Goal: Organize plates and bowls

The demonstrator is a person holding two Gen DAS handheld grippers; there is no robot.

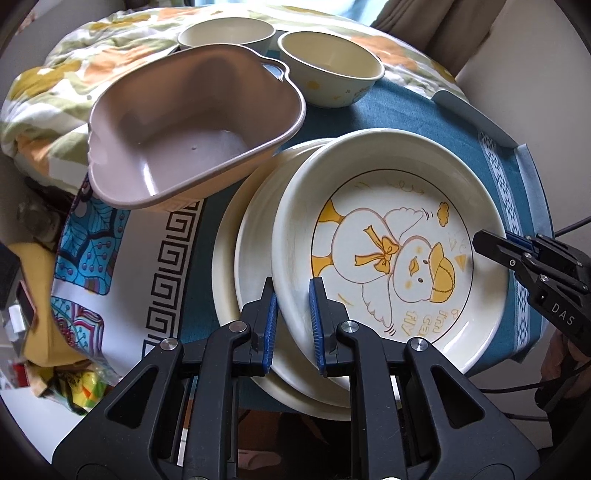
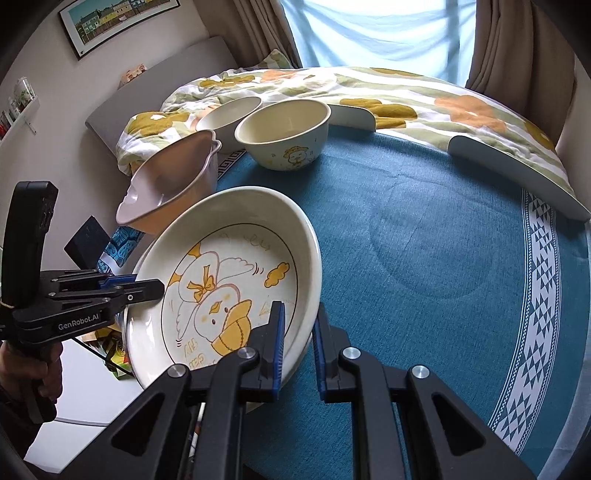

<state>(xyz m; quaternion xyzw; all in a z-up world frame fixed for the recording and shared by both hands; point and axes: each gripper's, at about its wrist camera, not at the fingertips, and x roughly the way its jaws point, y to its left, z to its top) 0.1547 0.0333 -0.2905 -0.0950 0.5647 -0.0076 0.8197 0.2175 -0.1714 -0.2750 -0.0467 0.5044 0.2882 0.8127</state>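
A cream duck plate [image 1: 388,206] lies on top of a stack of plain cream plates [image 1: 229,266]. In the right wrist view the duck plate [image 2: 229,221] tilts up off the blue cloth. My left gripper [image 1: 293,295] is shut on its near rim, one blue pad inside and one outside. My right gripper [image 2: 299,314] is shut on the opposite rim and shows in the left view as the right gripper [image 1: 484,240]. The left gripper [image 2: 147,288] reaches in from the left. A pink heart-shaped bowl [image 1: 177,122] leans tilted against the stack. Two cream bowls [image 1: 332,70] [image 1: 225,35] stand behind.
A blue tablecloth [image 2: 424,240] covers the round table, with white curved edge guards [image 2: 517,166] at the far rim. Floral bedding [image 2: 369,92] lies beyond. Patterned cloth [image 1: 122,258] and bags [image 1: 74,380] are on the left.
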